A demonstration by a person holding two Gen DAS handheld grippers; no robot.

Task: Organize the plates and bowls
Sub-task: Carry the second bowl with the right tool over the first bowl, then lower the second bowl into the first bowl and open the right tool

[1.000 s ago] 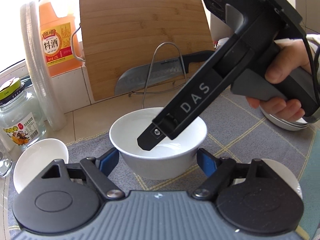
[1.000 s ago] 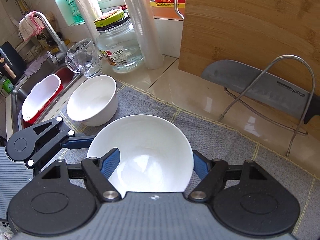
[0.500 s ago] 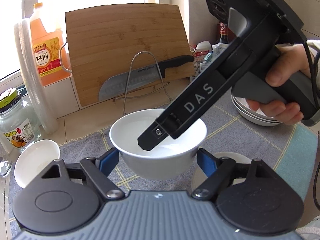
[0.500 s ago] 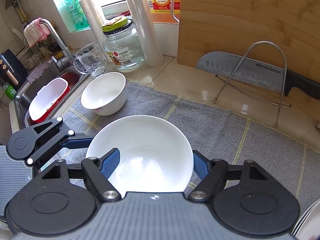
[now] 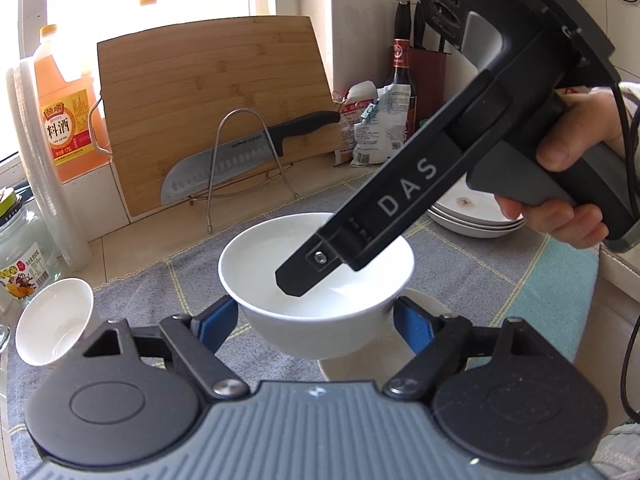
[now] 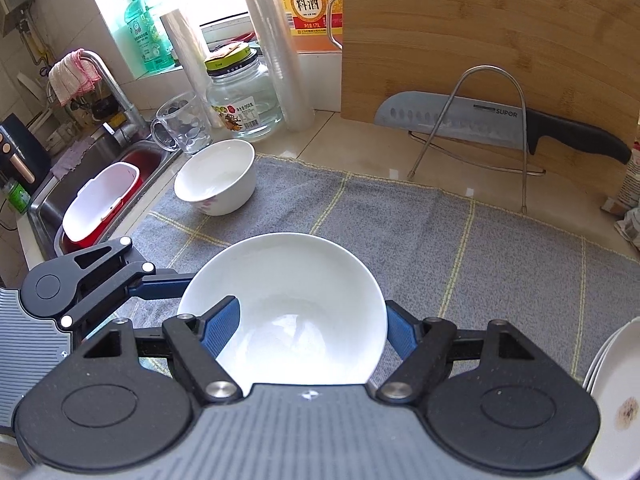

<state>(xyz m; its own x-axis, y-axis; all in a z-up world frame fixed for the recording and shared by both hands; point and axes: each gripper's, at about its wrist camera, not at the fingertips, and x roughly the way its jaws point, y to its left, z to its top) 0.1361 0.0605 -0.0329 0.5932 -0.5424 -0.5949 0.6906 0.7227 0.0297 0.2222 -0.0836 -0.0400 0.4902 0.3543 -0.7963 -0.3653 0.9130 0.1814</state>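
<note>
**Bowl Held by Both Tongs Above the Mat**

The right tongs (image 6: 312, 328) grip the white bowl (image 6: 296, 304) by its rim — one blue pad inside, one outside. The left tongs (image 5: 316, 320) straddle the same bowl at its outer wall; whether their pads press it cannot be told. The bowl sits raised over the grey mat (image 6: 440, 232) on the worktop (image 6: 360, 148). A second bowl (image 6: 216, 178) rests ahead-left of the right tongs; stacked plates (image 5: 476, 216) lie ahead-right of the left tongs.
</note>
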